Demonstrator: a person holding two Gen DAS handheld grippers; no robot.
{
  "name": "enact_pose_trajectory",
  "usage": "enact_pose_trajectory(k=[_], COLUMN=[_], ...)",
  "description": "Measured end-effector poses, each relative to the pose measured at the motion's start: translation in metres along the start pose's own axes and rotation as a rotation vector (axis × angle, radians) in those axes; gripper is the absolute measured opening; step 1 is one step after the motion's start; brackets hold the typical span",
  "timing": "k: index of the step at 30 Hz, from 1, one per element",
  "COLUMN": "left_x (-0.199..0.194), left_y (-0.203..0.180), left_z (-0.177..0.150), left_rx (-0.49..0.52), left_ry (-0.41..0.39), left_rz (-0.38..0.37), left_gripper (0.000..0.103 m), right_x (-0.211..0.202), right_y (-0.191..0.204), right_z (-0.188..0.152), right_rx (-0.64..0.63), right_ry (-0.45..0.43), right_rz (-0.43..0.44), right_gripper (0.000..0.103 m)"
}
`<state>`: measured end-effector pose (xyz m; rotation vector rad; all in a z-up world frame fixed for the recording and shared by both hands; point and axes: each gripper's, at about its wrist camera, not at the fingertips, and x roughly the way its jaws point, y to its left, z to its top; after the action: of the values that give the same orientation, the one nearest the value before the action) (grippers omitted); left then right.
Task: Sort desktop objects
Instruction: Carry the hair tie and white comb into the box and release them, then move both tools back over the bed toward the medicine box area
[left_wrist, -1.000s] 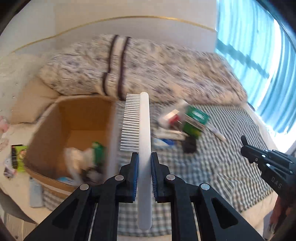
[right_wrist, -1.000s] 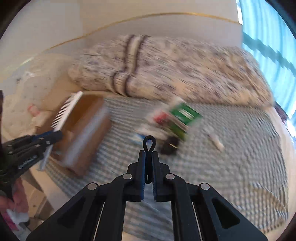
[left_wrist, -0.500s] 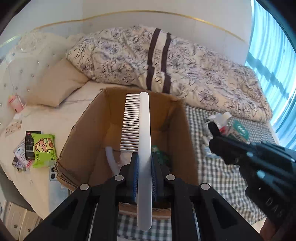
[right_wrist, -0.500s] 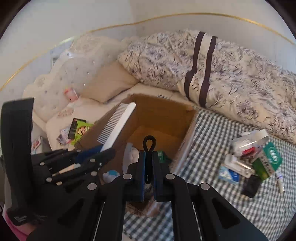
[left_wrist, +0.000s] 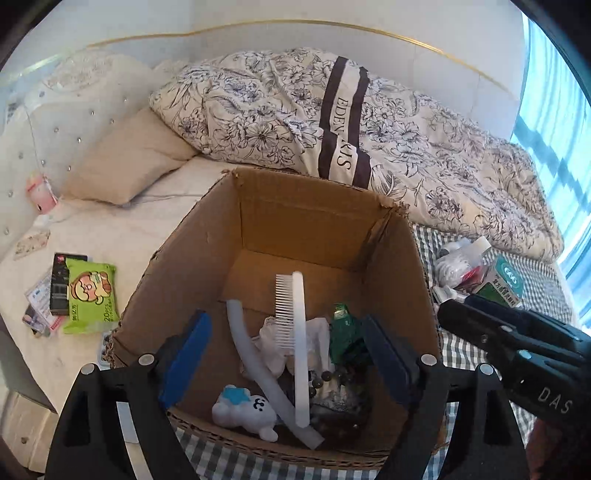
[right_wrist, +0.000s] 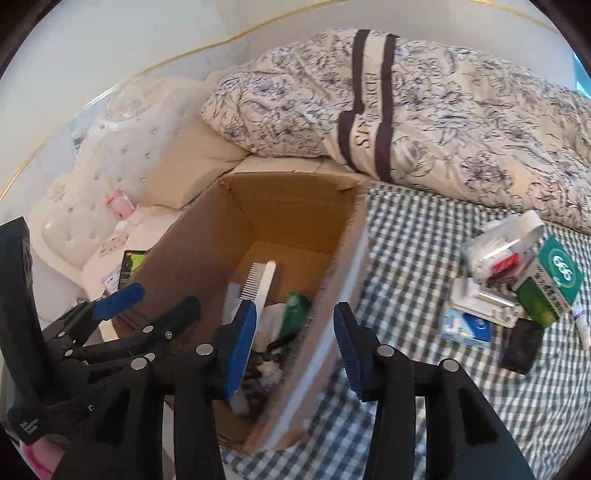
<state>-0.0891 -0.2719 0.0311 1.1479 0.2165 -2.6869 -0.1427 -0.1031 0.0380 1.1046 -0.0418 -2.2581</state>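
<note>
Your left gripper (left_wrist: 284, 354) hangs over the box (left_wrist: 399, 258), jaws wide apart and empty. The comb (left_wrist: 297, 332) lies inside the box, propped on a white tube (left_wrist: 255, 365), crumpled wrappers and a green packet (left_wrist: 345, 332); a small plush (left_wrist: 243, 410) sits at the near wall. The comb's drop-off step looks complete.

Your right gripper (right_wrist: 291, 347) is also spread, nothing between its jaws. It sits at the box's right wall, partly above the checked cloth (right_wrist: 417, 236) on the bed.

Still unsorted, on the cloth well right of the box: a green carton (right_wrist: 554, 284), a clear bag (right_wrist: 498, 243), a white tray (right_wrist: 484, 299), a blue packet (right_wrist: 467, 326), a black item (right_wrist: 522, 349) and a thin tube (right_wrist: 581, 323), all crowded and touching or overlapping. A green wipes pack (left_wrist: 90, 295) lies on the sheet left of the box.

Next move, as a judgement: lift clear of the box rim and swing right to the pile. Pick an outer piece first, such as the black item or the thin tube, since the crowded centre leaves the jaws little room and a careless close could catch two things.
</note>
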Motion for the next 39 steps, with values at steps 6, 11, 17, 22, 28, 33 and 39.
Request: enact_pose_trajectory(k=[6,11,17,22,28,33,39], left_x=[-0.008,-0.028,-0.059,-0.052,-0.021,0.008,0.043], left_y=[-0.027,-0.057,-0.104,-0.149,-0.197,-0.235,-0.287], left_z=[0.0,-0.003,-0.019,-0.04,-0.067,-0.084,-0.081], left_rx=[0.036,0.075,0.118,0.134,0.175,0.221,0.236], left_ry=[0.001,-0.019,-0.082,-0.051,0.009,0.066,0.085], left_rz=[-0.005,-0.018,-0.078,-0.13,-0.159,-0.174,-0.214], left_gripper=[0.087,0.089,0.103,0.103,0.103,0.103,0.103], right_x=[-0.03,-0.072,-0.124,-0.154,-0.164,-0.157,-0.139], right_y=[-0.022,-0.053,-0.112,-0.169,-0.219,-0.249,-0.287], right_z=[-0.002,-0.011,-0.046,-0.085,-0.122,-0.137,-0.131], right_rx=[0.034,0.074,0.12,0.205,0.275,0.314,0.324], right_ry=[-0.034,-0.095,-0.145,-0.144,-0.127,-0.103,-0.069], right_rz=[-0.018,-0.077,-0.239,-0.308,-0.336,-0.334,-0.359], right_gripper=[0.043,0.044,0.044,0.044,0.044,0.044,0.044])
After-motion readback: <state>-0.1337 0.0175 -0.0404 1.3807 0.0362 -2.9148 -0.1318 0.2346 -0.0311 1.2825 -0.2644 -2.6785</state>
